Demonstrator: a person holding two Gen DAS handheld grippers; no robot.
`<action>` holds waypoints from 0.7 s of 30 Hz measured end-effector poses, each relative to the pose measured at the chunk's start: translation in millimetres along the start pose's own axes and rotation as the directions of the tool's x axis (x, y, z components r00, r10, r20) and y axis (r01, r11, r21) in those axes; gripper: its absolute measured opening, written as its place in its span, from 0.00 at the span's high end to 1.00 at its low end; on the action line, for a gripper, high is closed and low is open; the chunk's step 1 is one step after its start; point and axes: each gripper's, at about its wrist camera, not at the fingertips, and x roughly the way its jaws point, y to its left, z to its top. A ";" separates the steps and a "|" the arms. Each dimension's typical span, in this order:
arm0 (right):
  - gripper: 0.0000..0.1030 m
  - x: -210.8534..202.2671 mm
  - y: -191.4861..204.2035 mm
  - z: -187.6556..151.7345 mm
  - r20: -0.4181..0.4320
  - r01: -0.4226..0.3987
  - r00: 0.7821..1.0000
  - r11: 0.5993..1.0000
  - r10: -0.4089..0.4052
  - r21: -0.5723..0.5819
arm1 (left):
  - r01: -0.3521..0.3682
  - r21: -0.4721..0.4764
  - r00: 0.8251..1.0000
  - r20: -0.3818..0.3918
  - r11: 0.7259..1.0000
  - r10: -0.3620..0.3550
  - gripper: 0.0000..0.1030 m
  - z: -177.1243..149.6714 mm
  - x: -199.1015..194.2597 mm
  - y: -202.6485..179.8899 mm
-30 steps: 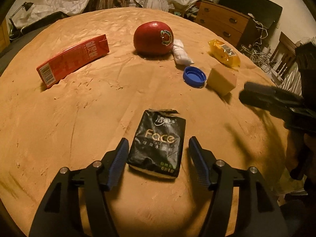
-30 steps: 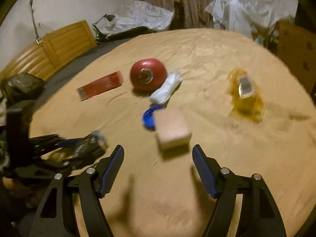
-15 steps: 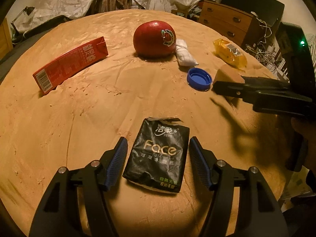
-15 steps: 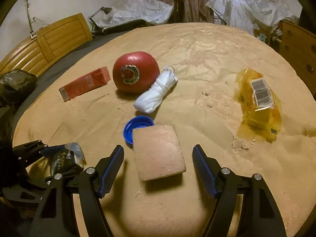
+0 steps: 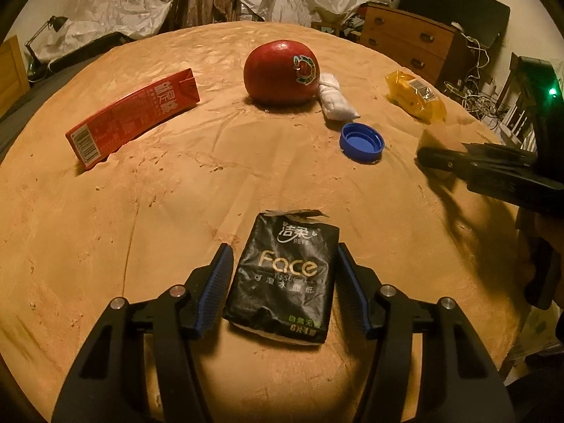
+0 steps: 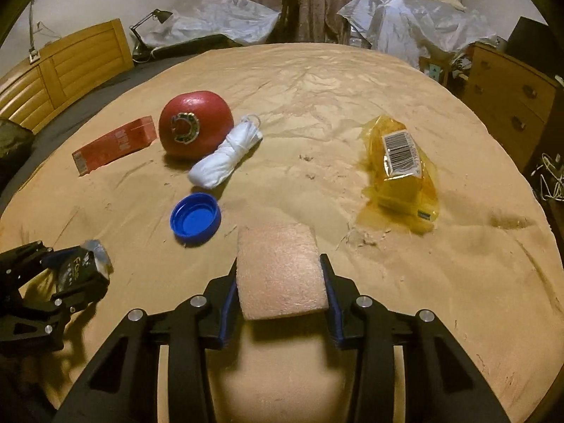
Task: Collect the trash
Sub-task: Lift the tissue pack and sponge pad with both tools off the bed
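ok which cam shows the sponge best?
Right wrist view: the sponge fills the centre, its whole top face showing, gripped by the right gripper. Left wrist view shows only a corner at the right edge, behind that gripper.

Right gripper [image 6: 278, 283] now forward over the sponge [image 6: 280, 269], jaws just closing, pads against its sides, left gripper [image 5: 283, 290] jaws narrowing around the black tissue pack [image 5: 282, 278], left pad just clear
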 end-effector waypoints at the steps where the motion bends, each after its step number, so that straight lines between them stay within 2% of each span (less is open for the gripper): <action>1: 0.60 0.7 -0.1 -0.8 0.000 -0.021 1.000 1.000 0.021 0.003 | 0.000 -0.001 1.000 -0.001 1.000 0.000 0.45 0.0 -0.1 -0.4; 5: 0.61 -3.3 5.4 -0.2 0.024 -0.018 1.000 1.000 0.018 0.011 | -0.008 -0.006 1.000 0.001 1.000 0.008 0.49 0.1 -1.0 -0.7; 7: 0.61 -10.6 11.5 -1.9 0.044 -0.012 0.999 1.000 0.011 0.009 | -0.014 -0.026 1.000 0.010 1.000 0.014 0.56 -0.2 -4.2 1.7; 11: 0.61 -38.9 27.6 -9.7 0.096 -0.006 0.995 1.000 0.005 0.005 | -0.002 -0.060 0.999 0.038 0.998 0.005 0.58 -2.9 -15.4 4.5; 16: 0.61 -83.5 49.5 -25.6 0.171 -0.006 0.985 1.000 0.006 0.002 | -0.003 -0.048 0.991 0.135 0.999 0.009 0.58 -7.2 -55.8 -12.3; 19: 0.61 -115.2 63.2 -34.9 0.226 0.010 0.974 1.000 -0.009 -0.004 | -0.034 -0.033 0.978 0.206 0.999 0.040 0.58 -5.4 -87.8 -27.1; 21: 0.61 -138.4 69.5 -41.0 0.264 0.014 0.964 1.000 -0.015 0.006 | -0.068 -0.029 0.963 0.260 0.997 0.074 0.58 -3.4 -113.1 -37.4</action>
